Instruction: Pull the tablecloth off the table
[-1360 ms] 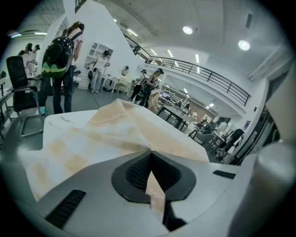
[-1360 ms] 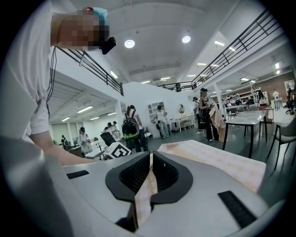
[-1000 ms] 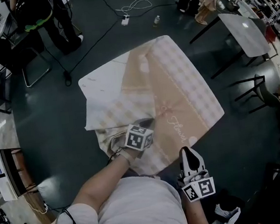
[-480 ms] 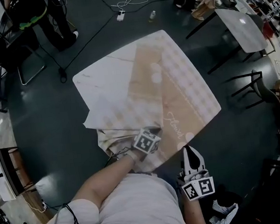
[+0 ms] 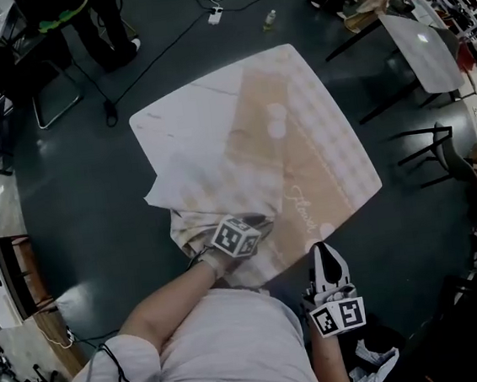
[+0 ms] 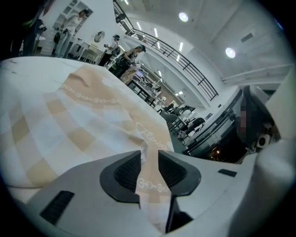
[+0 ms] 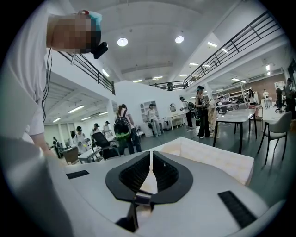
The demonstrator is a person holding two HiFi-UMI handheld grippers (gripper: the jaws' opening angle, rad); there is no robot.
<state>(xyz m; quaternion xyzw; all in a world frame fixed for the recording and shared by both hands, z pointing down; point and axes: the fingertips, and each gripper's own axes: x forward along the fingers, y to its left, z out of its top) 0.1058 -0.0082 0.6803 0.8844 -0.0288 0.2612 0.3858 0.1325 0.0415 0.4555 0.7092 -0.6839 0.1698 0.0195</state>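
Note:
The beige-and-white checked tablecloth (image 5: 301, 137) lies half pulled back, and the bare white table (image 5: 181, 124) shows at the far left. Its near-left part is bunched in folds (image 5: 196, 233). My left gripper (image 5: 251, 225) rests on that bunch under its marker cube. In the left gripper view its jaws (image 6: 149, 159) have just been opening: a fold of tablecloth (image 6: 150, 185) runs through the gap and the pads stand off it. My right gripper (image 5: 323, 252) hangs just off the cloth's near corner, shut (image 7: 151, 169); I cannot tell whether it pinches any cloth.
A grey table (image 5: 418, 44) and a dark chair (image 5: 442, 152) stand to the right. Cables and a power strip (image 5: 216, 14) lie on the dark floor beyond the table. A chair (image 5: 38, 97) and a person's legs (image 5: 112, 34) are at the far left. Crumpled paper (image 5: 370, 358) lies by my right side.
My left hand has shifted a little over the bunched cloth and sunk toward it. The cloth's folds at the near left have gathered tighter. My right gripper has stayed where it was.

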